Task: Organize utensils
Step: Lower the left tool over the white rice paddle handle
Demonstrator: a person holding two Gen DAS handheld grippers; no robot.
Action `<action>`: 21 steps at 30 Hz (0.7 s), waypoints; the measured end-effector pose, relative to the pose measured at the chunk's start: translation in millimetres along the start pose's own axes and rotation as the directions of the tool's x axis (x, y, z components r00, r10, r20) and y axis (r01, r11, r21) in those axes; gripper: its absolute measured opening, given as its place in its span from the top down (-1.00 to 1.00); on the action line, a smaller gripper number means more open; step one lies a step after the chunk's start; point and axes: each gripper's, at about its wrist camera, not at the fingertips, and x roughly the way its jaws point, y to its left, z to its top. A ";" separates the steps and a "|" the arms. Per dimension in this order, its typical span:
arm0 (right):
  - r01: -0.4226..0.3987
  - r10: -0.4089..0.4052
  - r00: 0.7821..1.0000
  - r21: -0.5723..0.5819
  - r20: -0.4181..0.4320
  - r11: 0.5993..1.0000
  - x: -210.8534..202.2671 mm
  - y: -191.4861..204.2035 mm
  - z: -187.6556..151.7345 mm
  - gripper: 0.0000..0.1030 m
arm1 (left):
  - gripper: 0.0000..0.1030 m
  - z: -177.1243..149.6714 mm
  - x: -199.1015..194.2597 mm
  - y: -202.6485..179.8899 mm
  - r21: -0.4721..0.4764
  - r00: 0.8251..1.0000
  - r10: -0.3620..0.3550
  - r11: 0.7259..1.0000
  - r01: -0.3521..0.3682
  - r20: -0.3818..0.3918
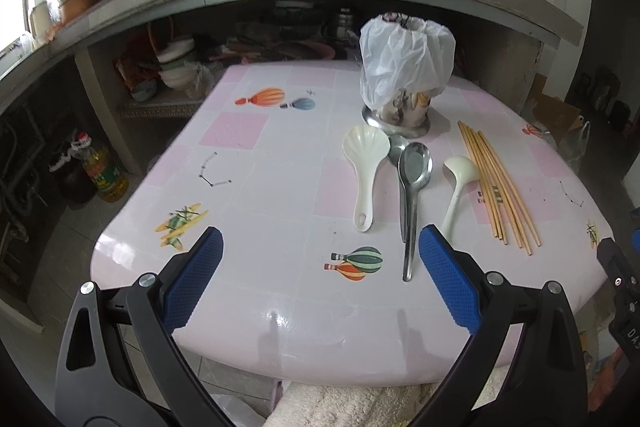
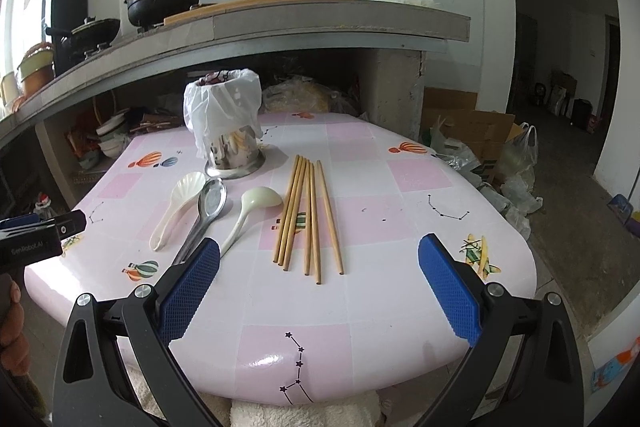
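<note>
On the pink table (image 1: 280, 195) (image 2: 380, 227) lie a white rice paddle (image 1: 365, 163) (image 2: 176, 207), two metal spoons (image 1: 412, 179) (image 2: 208, 207), a white ladle (image 1: 458, 183) (image 2: 252, 207) and several wooden chopsticks (image 1: 500, 187) (image 2: 308, 215). Behind them stands a metal utensil holder with a white plastic bag over its top (image 1: 404, 75) (image 2: 224, 123). My left gripper (image 1: 320, 251) is open and empty above the near table edge, just short of the spoon handles. My right gripper (image 2: 320, 259) is open and empty, just short of the chopstick ends.
A concrete kitchen counter (image 2: 320, 23) with pots, bottles and a rice cooker runs behind the table, with dishes stored under it. An oil bottle (image 1: 102, 167) stands on the floor at left. Cardboard boxes and bags (image 2: 488, 147) lie at right. A towel (image 1: 340, 407) lies below the near edge.
</note>
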 end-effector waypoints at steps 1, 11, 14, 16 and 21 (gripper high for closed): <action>0.002 -0.002 1.000 -0.001 -0.002 1.000 1.9 0.6 1.0 -0.88 | -0.84 0.8 3.3 -0.1 0.006 1.000 0.004 1.000 -0.004 -0.004; -0.012 0.011 1.000 -0.028 -0.011 1.000 18.6 8.9 11.7 -0.88 | -0.84 14.4 32.4 6.1 -0.036 0.984 -0.171 0.985 0.169 -0.052; -0.013 0.012 1.000 -0.071 -0.020 0.997 25.3 16.5 12.0 -0.88 | -0.84 18.0 39.0 8.8 -0.053 0.976 -0.212 0.976 0.210 -0.047; -0.023 0.021 1.000 -0.087 -0.018 0.996 29.7 21.1 12.9 -0.88 | -0.84 21.0 43.1 9.5 -0.056 0.967 -0.251 0.967 0.249 -0.037; -0.121 0.122 0.992 -0.070 0.015 0.990 41.4 27.3 21.1 -0.88 | -0.84 28.2 57.4 9.7 -0.091 0.945 -0.323 0.944 0.318 -0.050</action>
